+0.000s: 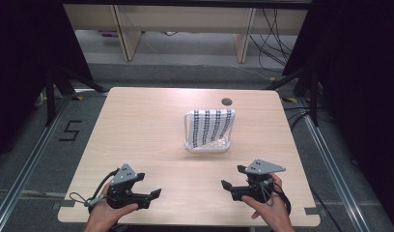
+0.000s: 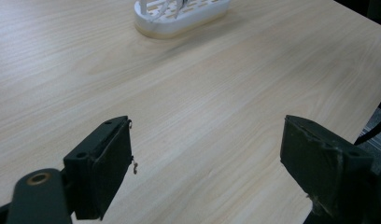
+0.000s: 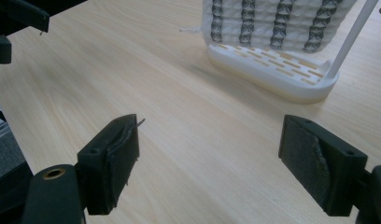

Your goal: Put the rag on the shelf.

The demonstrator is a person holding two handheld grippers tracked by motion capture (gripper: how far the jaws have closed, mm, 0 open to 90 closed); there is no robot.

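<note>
A white cloth with dark stripes (image 1: 212, 126) is hung over a small white rack (image 1: 207, 146) near the middle of the tabletop (image 1: 137, 130). The left claw (image 1: 149, 194) and the right claw (image 1: 229, 186) are held near the front edge, both wide apart, with nothing in them. The cloth is probably soft, light and floppy. It is best pinched at a top corner, because the light rack may be tipped over.

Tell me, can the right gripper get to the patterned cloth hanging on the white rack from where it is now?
Probably yes. The right gripper is open, and bare table lies between it and the cloth on the rack. The rack's thin upright post stands at one end.
</note>
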